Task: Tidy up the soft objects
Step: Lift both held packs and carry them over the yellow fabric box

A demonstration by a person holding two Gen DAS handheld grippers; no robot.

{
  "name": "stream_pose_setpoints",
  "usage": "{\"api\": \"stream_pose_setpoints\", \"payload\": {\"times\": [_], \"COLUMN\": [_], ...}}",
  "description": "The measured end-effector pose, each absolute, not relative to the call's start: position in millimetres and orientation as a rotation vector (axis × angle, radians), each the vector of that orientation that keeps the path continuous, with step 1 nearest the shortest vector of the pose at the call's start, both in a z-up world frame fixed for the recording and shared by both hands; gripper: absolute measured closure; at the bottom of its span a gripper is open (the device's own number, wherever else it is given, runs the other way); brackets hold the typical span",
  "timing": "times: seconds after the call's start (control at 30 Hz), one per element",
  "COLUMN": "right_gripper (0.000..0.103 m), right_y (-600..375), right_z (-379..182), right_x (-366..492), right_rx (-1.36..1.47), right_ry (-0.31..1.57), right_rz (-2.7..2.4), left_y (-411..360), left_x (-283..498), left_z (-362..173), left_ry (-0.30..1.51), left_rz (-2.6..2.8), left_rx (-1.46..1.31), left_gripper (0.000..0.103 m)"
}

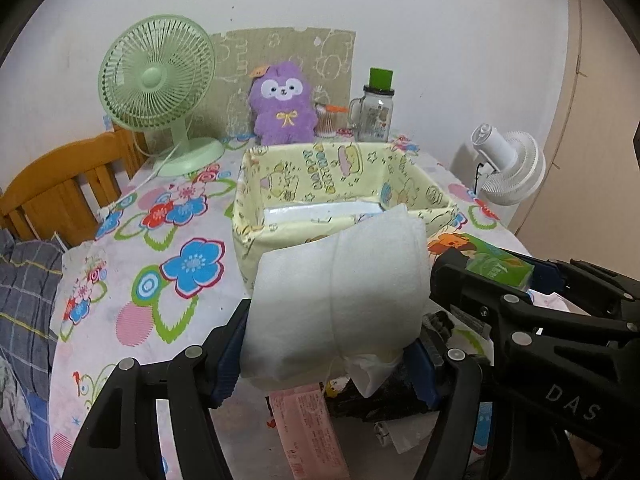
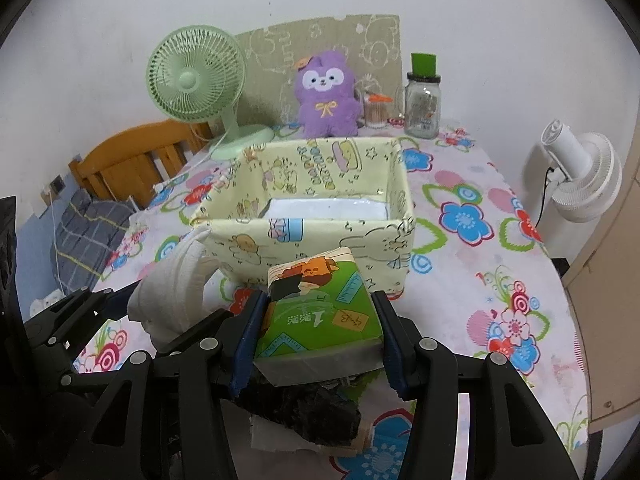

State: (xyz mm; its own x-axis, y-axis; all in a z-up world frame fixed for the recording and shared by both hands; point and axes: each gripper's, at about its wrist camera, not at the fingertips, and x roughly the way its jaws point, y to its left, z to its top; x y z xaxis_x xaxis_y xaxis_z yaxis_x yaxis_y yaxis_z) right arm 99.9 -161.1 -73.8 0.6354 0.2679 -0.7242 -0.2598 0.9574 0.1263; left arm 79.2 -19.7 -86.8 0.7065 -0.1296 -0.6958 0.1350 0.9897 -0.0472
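- left gripper (image 1: pixel 332 344): its jaws are clamped on a white folded diaper (image 1: pixel 340 300), which is held clear of the floral tablecloth (image 1: pixel 172 264) and just in front of the near wall of the yellow cartoon-print fabric bin (image 1: pixel 280 236).
- right gripper (image 2: pixel 318 340): its jaws are pinched on a green tissue pack (image 2: pixel 320 316), carried beside the diaper and also short of the bin (image 2: pixel 320 236).
- step in hand, as judged: both soft items are being carried to the bin; neither is inside yet.
- the near rim is best cleared before either item is lowered, since a soft wall is easily pushed in or dragged.
- the two loads are kept apart, diaper to the left half and pack to the right, so that the grippers do not collide over the opening.
- release is best made low, over the pale bin floor (image 2: pixel 328 210), with the jaws spread only once the item rests there.
- risk: the diaper's loose lower flap (image 1: pixel 370 376) may catch on the rim.
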Motion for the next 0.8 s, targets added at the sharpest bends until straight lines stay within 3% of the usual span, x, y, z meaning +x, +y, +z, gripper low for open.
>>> {"api": "stream_pose_setpoints", "payload": {"times": [0.8], "right_gripper": [0.047], "right_y": [-176.7], "right_z": [-14.1], "right_x": [77.7], "right_rx": [0.028], "right_ry": [0.683], "right_rz": [0.305], "left_y": [-30.3], "left_x": [60.4], "left_z": [-27.9], "left_ry": [0.629], "left_rz": [-0.149], "left_rx": [0.039], "left_gripper": [0.032]}}
